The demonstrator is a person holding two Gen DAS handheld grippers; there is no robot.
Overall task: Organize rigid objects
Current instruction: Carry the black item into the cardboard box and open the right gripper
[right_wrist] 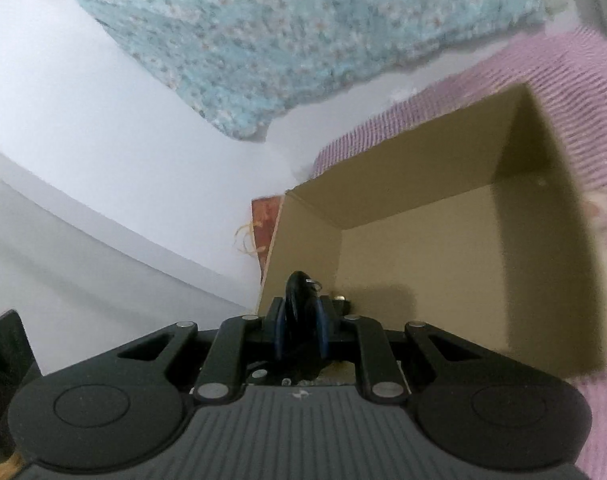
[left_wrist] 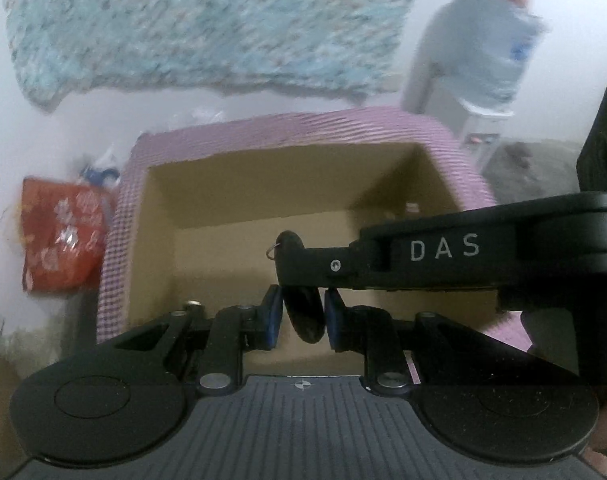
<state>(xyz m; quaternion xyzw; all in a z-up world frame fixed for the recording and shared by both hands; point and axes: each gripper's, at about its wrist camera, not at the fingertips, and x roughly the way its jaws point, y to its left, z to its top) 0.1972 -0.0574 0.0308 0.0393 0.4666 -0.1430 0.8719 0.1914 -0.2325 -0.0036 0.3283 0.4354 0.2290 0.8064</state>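
Note:
A black oval fob (left_wrist: 303, 320) with a small metal ring (left_wrist: 272, 251) hangs over an open cardboard box (left_wrist: 303, 128) wrapped in pink checked fabric. My left gripper (left_wrist: 303, 316) is shut on the fob's lower half, a blue pad on each side. My right gripper (left_wrist: 299, 260) reaches in from the right and pinches the fob's upper part by the ring. In the right wrist view my right gripper (right_wrist: 299, 320) is shut on the same fob (right_wrist: 299, 292), at the near left corner of the box (right_wrist: 423, 160).
A teal speckled blanket (left_wrist: 203, 28) lies beyond the box on the white surface. A red printed bag (left_wrist: 59, 236) sits left of the box. Grey blurred items (left_wrist: 483, 40) stand at the back right. A small metal piece (right_wrist: 341, 298) lies on the box floor.

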